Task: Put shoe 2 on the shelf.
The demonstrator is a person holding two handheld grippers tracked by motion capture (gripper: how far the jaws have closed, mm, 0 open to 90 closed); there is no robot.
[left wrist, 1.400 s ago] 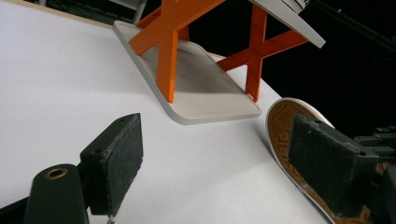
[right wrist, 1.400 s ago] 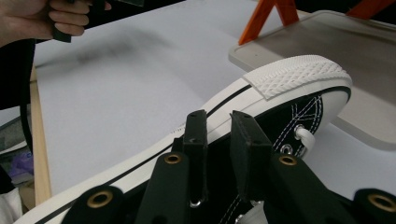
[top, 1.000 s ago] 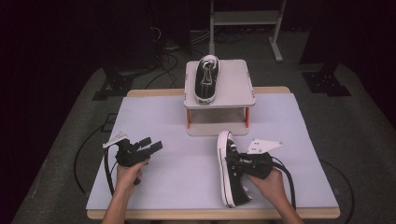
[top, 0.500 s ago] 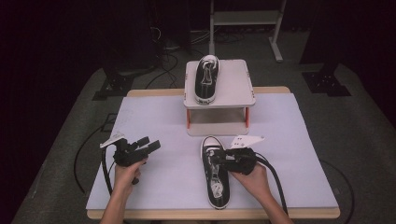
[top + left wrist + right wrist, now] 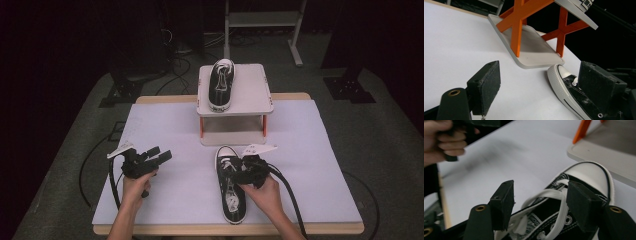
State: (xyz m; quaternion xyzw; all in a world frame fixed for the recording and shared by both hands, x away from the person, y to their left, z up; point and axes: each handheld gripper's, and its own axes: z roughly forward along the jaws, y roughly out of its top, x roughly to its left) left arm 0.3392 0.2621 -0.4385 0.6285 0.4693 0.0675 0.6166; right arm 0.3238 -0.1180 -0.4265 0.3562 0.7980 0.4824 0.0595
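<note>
R gripper [image 5: 243, 169] has just been opening — jaws now spread over the near sneaker [image 5: 231, 187], not pinching it. Shoe's slid left vs 1 s ago, lies flat, toe near the stand [image 5: 235, 102]. Looks released. L gripper [image 5: 159, 156] open, idle.

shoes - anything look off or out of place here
Mildly: the pair is split. One shoe sits on the rack's top shelf, the other lies upright on the table before it, laces loose, with the right tongs open over it. No damage is visible.
</note>
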